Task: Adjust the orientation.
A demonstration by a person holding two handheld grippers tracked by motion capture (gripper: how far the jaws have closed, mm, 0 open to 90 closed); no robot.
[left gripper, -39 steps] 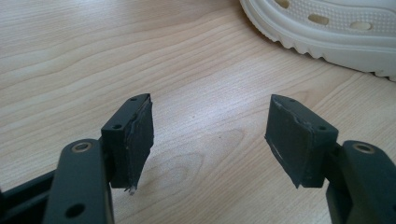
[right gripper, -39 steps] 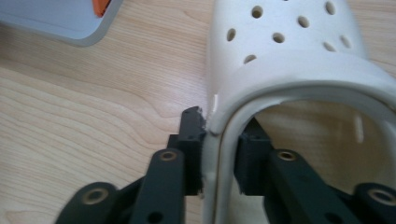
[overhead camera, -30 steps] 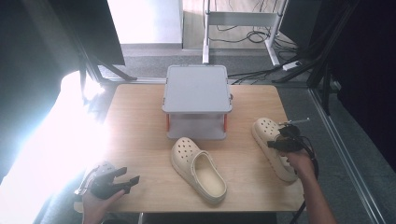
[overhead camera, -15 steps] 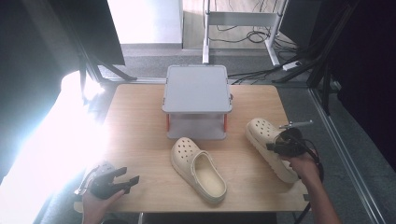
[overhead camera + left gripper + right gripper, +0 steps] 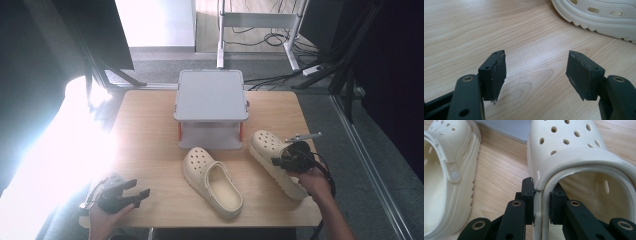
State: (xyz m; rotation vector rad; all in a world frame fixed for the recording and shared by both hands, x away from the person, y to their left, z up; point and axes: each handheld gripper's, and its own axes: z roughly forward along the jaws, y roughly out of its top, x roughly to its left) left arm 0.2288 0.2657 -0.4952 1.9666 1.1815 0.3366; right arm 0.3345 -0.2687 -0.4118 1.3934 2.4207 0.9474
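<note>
Two cream clogs lie on the wooden table (image 5: 150, 135). One clog (image 5: 212, 181) rests in the middle front, toe toward the grey stand. The other clog (image 5: 274, 159) lies at the right, and my right gripper (image 5: 280, 162) is shut on its side wall. In the right gripper view the two black jaws pinch that clog's rim (image 5: 541, 202), with the free clog (image 5: 449, 180) to the left. My left gripper (image 5: 142, 192) sits at the front left corner, open with nothing between its fingers (image 5: 495, 72); a clog's sole (image 5: 599, 17) shows beyond it.
A grey two-level stand (image 5: 211, 107) occupies the back middle of the table, its lower shelf facing the clogs. Strong glare washes over the table's left side (image 5: 75, 150). Cables and a metal frame (image 5: 260, 30) lie on the floor behind.
My right gripper has dragged the right clog leftward, closer to the stand and the other clog, turning its toe toward the stand. The left gripper has stayed in place.
</note>
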